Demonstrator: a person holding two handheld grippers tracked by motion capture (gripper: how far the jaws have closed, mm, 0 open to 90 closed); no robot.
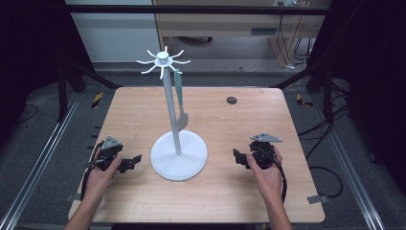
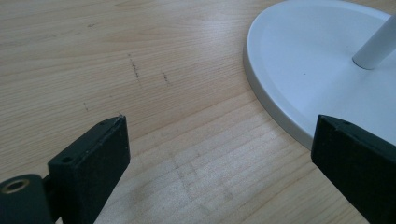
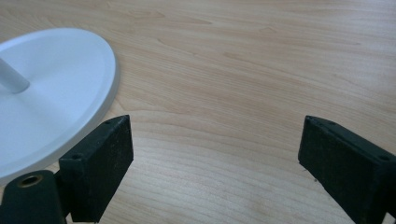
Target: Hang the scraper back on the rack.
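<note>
A wooden table sits on grey floor. Beyond the table stand a white wall panel and a wooden cabinet (cables hang beside it).

The stand rose from the middle of the desk, its round base between the two grippers and its pole upright, with hooks spread at the top. A spatula hung from one hook close beside the pole on its right. Bare wood lay open along the left, right and near edges. The left gripper sat just beside the base rim; the right gripper stood a little farther off. A small dark disc lay far back.
</note>
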